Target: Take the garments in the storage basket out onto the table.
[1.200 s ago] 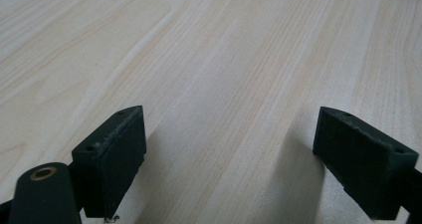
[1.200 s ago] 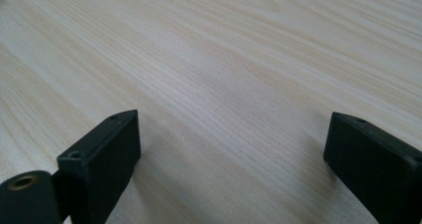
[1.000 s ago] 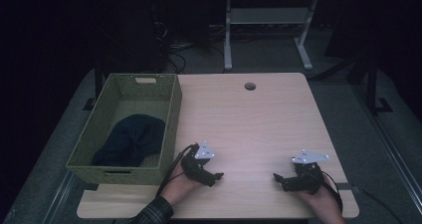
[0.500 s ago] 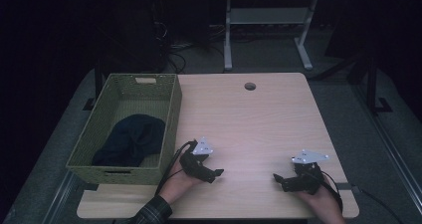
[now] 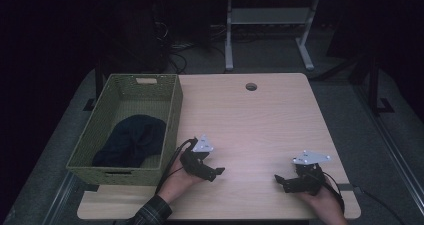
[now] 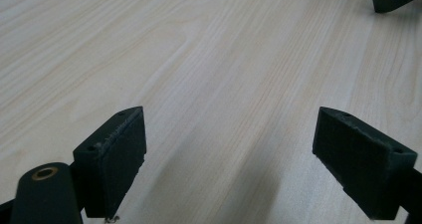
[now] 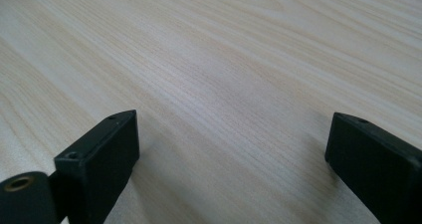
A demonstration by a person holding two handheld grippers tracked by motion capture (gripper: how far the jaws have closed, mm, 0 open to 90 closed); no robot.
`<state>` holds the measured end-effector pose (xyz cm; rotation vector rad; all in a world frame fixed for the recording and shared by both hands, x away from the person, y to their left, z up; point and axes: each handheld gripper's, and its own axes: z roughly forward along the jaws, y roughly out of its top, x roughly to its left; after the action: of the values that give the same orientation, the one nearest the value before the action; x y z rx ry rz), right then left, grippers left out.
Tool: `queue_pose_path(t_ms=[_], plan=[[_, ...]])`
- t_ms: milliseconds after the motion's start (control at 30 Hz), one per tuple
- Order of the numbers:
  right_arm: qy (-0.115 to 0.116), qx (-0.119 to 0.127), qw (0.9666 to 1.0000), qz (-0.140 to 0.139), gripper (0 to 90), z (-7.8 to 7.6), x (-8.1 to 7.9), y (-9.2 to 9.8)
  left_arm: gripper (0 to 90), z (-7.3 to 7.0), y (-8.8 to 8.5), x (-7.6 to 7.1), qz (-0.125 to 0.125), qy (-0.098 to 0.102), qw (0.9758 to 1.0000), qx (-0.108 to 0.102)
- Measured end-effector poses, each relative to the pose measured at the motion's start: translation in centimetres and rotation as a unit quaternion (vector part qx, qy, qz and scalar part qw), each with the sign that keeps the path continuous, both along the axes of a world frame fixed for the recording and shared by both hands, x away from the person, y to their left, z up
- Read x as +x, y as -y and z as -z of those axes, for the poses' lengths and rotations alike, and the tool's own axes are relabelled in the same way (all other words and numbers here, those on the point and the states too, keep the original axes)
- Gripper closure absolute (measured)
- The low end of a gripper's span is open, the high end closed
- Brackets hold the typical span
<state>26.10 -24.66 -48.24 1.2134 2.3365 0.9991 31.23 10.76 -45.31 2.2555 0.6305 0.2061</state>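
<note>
dim room — a light wooden table (image 5: 260, 120) with a round cable hole (image 5: 251, 87) near its far edge, grey carpet (image 5: 380, 150), white metal stand (image 5: 270, 30) behind.

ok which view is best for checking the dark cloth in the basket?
High view. It looks down into the green woven basket and shows the dark cloth bunched on its floor, toward the near end. The left gripper view and right gripper view look along open jaws at bare wooden tabletop, so neither helps with the cloth.
</note>
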Motion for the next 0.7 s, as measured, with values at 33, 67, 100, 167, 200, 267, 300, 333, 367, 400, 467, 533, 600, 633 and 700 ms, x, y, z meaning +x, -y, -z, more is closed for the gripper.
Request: queue_pose_path(t_ms=[33, 67, 100, 167, 200, 267, 300, 333, 367, 400, 467, 533, 600, 633, 700], plan=[[0.0, 0.0, 1.0, 0.0, 6.5, 0.0, 0.0, 0.0, 13.3, -0.1, 0.0, 0.0, 0.002, 0.002, 1.0, 0.004], [0.0, 0.0, 1.0, 0.0, 6.5, 0.0, 0.0, 0.0, 13.3, -0.2, 0.1, 0.0, -0.001, 0.0, 1.0, -0.002], [0.0, 0.0, 1.0, 0.0, 6.5, 0.0, 0.0, 0.0, 13.3, -0.2, 0.0, 0.0, 0.001, 0.0, 1.0, -0.002], [0.0, 0.0, 1.0, 0.0, 6.5, 0.0, 0.0, 0.0, 13.3, -0.4, 0.0, 0.1, 0.005, -0.001, 1.0, 0.002], [0.0, 0.0, 1.0, 0.0, 6.5, 0.0, 0.0, 0.0, 13.3, -0.5, 0.0, 0.2, 0.006, 0.001, 1.0, 0.002], [0.0, 0.0, 1.0, 0.0, 6.5, 0.0, 0.0, 0.0, 13.3, -0.7, 0.1, 0.2, 0.005, 0.002, 1.0, 0.002], [0.0, 0.0, 1.0, 0.0, 6.5, 0.0, 0.0, 0.0, 13.3, -0.8, 0.0, 0.2, 0.006, 0.004, 1.0, 0.0], [0.0, 0.0, 1.0, 0.0, 6.5, 0.0, 0.0, 0.0, 13.3, -0.9, 0.0, 0.3, 0.005, 0.003, 1.0, 0.001], [0.0, -0.001, 1.0, -0.001, 6.5, 0.0, 0.0, 0.0, 13.3, -0.9, 0.0, 0.3, 0.004, 0.004, 1.0, -0.001], [0.0, 0.0, 1.0, 0.0, 6.5, 0.0, 0.0, 0.0, 13.3, -1.0, 0.0, 0.3, 0.004, 0.004, 1.0, -0.001], [0.001, -0.001, 1.0, -0.001, 6.5, 0.0, 0.0, 0.0, 13.4, -1.1, 0.0, 0.3, 0.004, 0.002, 1.0, -0.001], [0.0, 0.0, 1.0, 0.0, 6.5, 0.0, 0.0, 0.0, 13.4, -1.1, 0.0, 0.4, 0.005, 0.003, 1.0, -0.003], [0.0, 0.0, 1.0, 0.0, 6.5, 0.0, 0.0, 0.0, 13.4, -1.3, 0.0, 0.4, 0.003, 0.001, 1.0, -0.004], [0.0, 0.0, 1.0, 0.0, 6.5, 0.0, 0.0, 0.0, 13.4, -1.3, 0.0, 0.4, 0.004, 0.0, 1.0, -0.002], [0.0, -0.001, 1.0, 0.0, 6.5, 0.0, 0.0, 0.0, 13.4, -1.4, 0.0, 0.5, 0.005, 0.0, 1.0, -0.003]])
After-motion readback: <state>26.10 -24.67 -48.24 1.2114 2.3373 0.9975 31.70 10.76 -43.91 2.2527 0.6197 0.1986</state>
